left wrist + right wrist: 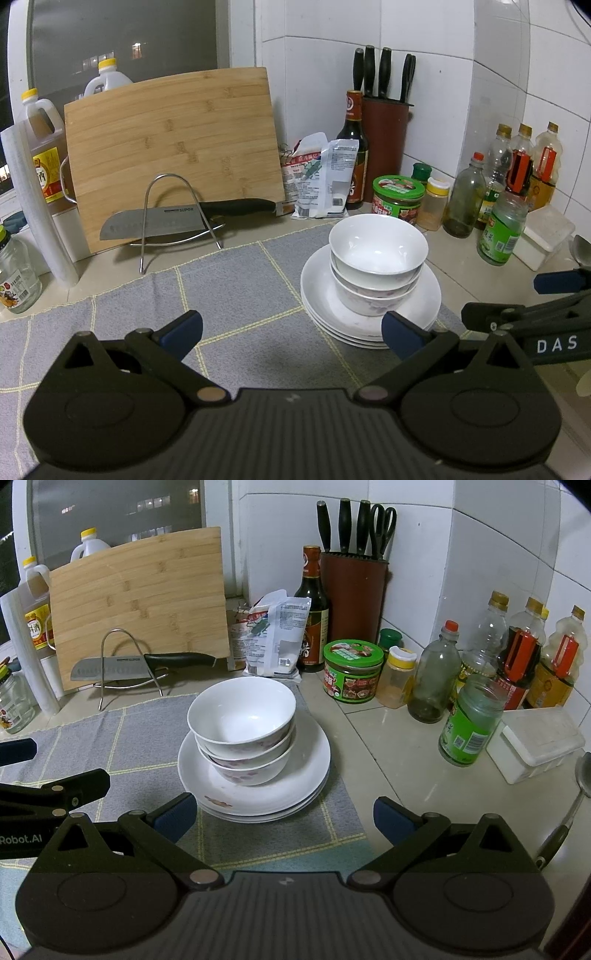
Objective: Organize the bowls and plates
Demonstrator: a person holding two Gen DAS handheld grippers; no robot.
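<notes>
Left tongs (291, 334) nearest the lens, blue-padded fingers spread wide, nothing between them; they hover over the grey checked dish mat (229, 288), the right-hand pad overlapping the near rim of the plate stack in this view, contact not certain. Right tongs (284, 818) likewise wide and empty, low over the mat's near right part; left finger just beside the plates' near-left rim, right finger over the pale tiled surface (399, 753). Each pair of tongs shows at the edge of the other's view.

Stack of white plates (306, 760) sits on the mat toward its right edge; three plates can be counted at the rim; the top one bears a small floral mark. Nested white bowls (242, 720) stand upright on the plates, slightly left of centre; three rims visible in the right view, the lower ones with a faint pattern.

Behind the mat: bamboo cutting board (173, 147) leaning upright against the window; Supor knife (184, 218) lying across a wire rack (177, 221) in front of it; dark sauce bottle (312, 609) and brown knife block (352, 598) in the corner; green-lidded jar (352, 672) and a row of condiment bottles along the right wall; white lidded box (535, 742) and a ladle (569, 805) at far right.
</notes>
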